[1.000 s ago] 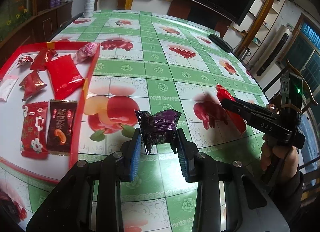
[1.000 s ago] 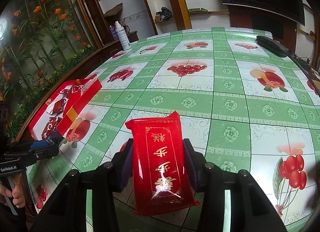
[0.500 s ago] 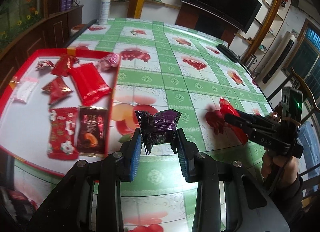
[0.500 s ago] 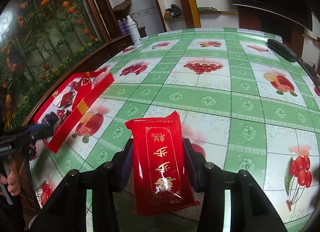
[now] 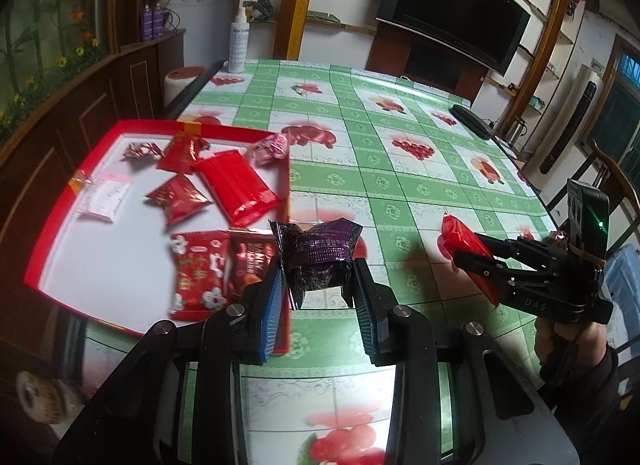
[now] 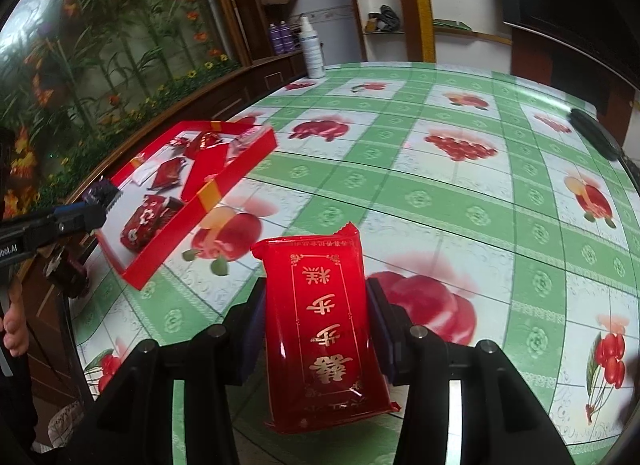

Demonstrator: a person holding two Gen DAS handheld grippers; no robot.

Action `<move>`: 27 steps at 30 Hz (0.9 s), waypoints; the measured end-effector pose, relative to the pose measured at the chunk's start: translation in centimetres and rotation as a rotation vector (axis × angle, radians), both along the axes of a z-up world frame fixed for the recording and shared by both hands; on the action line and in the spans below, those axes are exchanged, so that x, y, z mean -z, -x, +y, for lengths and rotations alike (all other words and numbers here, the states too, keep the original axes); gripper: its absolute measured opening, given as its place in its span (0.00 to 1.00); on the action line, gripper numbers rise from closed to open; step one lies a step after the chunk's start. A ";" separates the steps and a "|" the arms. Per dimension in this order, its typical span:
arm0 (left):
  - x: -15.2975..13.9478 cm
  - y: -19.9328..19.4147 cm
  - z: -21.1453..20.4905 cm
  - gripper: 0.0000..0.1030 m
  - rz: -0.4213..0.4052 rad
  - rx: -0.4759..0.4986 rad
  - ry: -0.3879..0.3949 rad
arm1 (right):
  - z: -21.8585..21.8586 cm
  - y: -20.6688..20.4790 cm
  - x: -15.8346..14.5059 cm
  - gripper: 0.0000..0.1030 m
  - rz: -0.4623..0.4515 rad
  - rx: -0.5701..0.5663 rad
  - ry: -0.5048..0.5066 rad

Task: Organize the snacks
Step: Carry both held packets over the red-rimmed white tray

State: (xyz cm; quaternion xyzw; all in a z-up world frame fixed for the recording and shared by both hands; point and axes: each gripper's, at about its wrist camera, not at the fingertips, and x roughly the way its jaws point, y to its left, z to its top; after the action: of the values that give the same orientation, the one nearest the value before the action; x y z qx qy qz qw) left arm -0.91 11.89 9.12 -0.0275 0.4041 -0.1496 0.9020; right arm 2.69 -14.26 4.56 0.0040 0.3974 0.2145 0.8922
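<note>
Both loads closing in on red tray (image 5: 56,225): left gripper (image 5: 316,285) clamps purple wrapper (image 5: 316,257), right gripper (image 6: 316,305) clamps red packet (image 6: 320,313); drop-offs next.

The bench (image 5: 400,193) wears a cloth checked green and white, the white squares printed with red fruit, the green with pale rosettes. The tray (image 5: 52,241) is red outside and white inside, with a gold band on its rim. In it lie shiny red packets (image 5: 236,185), 1 pink sweet (image 5: 269,148), 1 white sachet (image 5: 105,197), and 1 red pack with white flowers (image 5: 198,275) beside a dark brown one (image 5: 252,265). The left claw (image 5: 318,285) has blue pads and black arms; its wrapper (image 5: 318,257) is dark purple with fine pale print. The right claw (image 6: 316,313) is black; its pack (image 6: 324,329) is glossy red with gold characters in a gold border.
</note>
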 end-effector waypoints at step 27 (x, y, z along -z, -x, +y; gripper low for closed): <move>-4.7 -0.2 8.0 0.32 -0.032 -0.079 -0.063 | 8.0 -0.3 -3.2 0.48 -0.033 -0.162 0.065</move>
State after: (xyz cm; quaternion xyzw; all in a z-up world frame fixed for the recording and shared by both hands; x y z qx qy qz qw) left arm -0.67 19.90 13.87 -0.0124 0.3927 -0.1016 0.9140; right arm 3.03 -6.21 7.72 -0.0607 0.3887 0.2728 0.8780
